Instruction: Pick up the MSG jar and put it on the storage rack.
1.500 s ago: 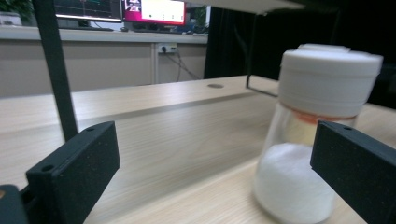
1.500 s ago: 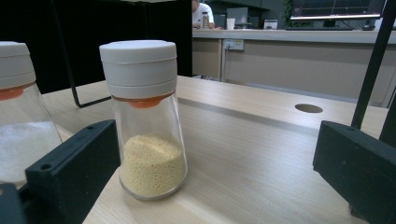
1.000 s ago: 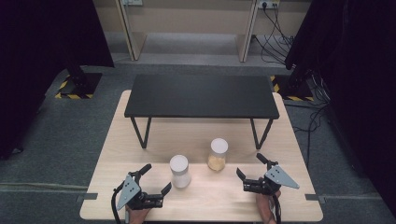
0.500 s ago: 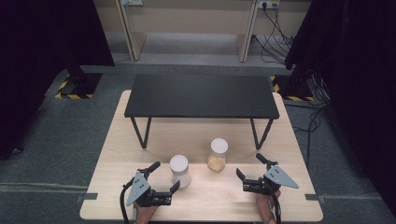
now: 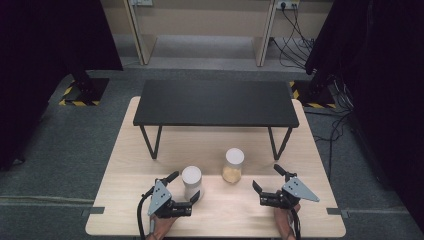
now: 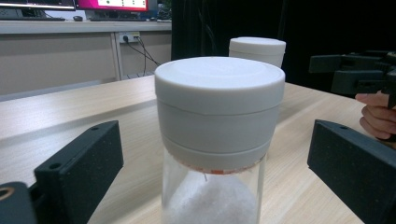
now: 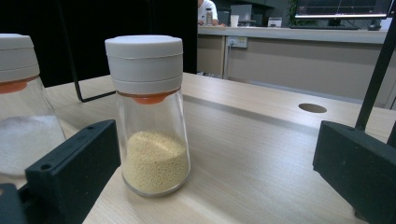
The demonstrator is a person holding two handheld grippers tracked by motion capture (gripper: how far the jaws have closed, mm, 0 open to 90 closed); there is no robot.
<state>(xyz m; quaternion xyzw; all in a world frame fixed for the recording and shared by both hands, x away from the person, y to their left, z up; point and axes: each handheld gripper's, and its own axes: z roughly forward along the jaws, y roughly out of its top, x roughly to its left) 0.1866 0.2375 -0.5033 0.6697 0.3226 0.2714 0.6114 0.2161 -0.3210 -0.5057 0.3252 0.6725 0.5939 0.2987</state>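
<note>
Left gripper (image 5: 183,187) wide open, jaws just been closing a little, astride the white jar (image 5: 191,182) without touching: glass body midway between the pads, cap (image 6: 219,100) level with the jaw tops. Right gripper (image 5: 268,181) open too, nothing held; yellow jar (image 7: 150,112) ahead, nearer its left jaw. Probably light, part-filled with white powder; glass stiff, smooth, slippery, breakable. Best taken on the glass just under the cap, squarely, with gentle squeeze.

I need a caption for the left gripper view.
Open left gripper straddling a white-lidded glass jar of white powder.
</note>
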